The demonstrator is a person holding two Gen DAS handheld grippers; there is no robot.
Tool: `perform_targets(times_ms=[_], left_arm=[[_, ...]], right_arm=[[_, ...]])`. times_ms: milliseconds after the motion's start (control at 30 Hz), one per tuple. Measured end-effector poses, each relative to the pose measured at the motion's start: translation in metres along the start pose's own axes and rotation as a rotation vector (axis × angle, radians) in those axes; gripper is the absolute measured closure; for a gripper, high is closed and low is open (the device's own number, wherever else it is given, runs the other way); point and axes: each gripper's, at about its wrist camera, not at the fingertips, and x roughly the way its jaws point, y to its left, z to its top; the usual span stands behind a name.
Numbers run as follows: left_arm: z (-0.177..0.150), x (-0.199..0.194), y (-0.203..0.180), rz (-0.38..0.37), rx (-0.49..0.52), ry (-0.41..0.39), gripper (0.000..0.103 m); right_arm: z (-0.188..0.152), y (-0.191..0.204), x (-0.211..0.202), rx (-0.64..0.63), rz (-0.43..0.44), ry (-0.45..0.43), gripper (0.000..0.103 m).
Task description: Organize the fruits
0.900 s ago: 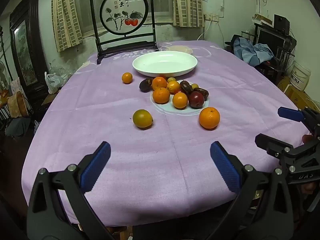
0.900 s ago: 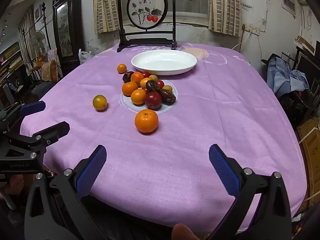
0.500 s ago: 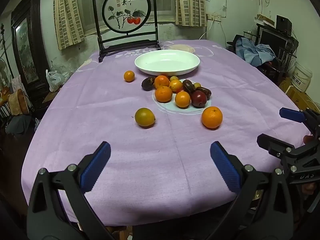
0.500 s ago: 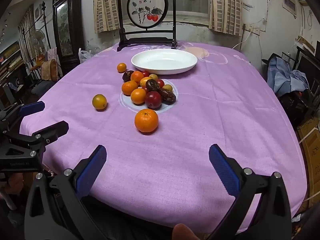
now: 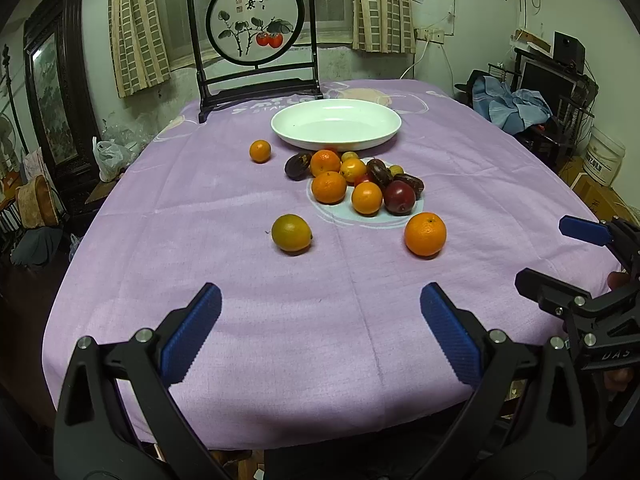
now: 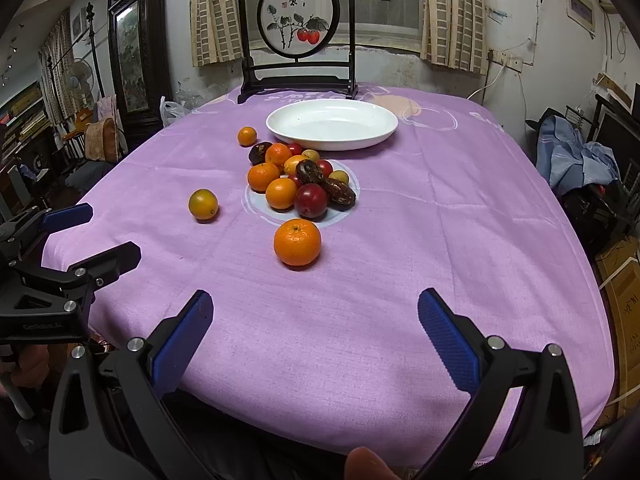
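A pile of oranges, red plums and dark dates (image 5: 356,184) (image 6: 300,184) lies mid-table before an empty white oval dish (image 5: 336,126) (image 6: 332,124). A large orange (image 5: 425,234) (image 6: 297,242) sits nearest, a yellow-green citrus (image 5: 291,233) (image 6: 203,205) lies to the left, and a small orange (image 5: 260,151) (image 6: 247,136) lies by the dish. My left gripper (image 5: 320,332) is open and empty over the near table edge. My right gripper (image 6: 316,332) is open and empty, also near the edge. Each gripper shows in the other's view, the right one (image 5: 560,256) and the left one (image 6: 92,236).
The table wears a purple cloth (image 5: 240,208). A black-framed round painted screen (image 5: 256,36) (image 6: 298,20) stands behind the dish. Cluttered furniture and blue clothes (image 5: 516,106) stand right of the table; a dark cabinet (image 5: 52,92) stands left.
Both grippers have edged slightly forward toward the fruit; both stay open and empty. No fruit has moved.
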Motion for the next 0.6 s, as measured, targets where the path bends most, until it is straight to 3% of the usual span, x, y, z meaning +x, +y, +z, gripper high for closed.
perform_targets(times_ms=[600], left_arm=[[0.0,0.0011,-0.0027,0.002,0.004,0.002,0.002]], right_arm=[[0.0003,0.0017,-0.0009,-0.002,0.003,0.0,0.001]])
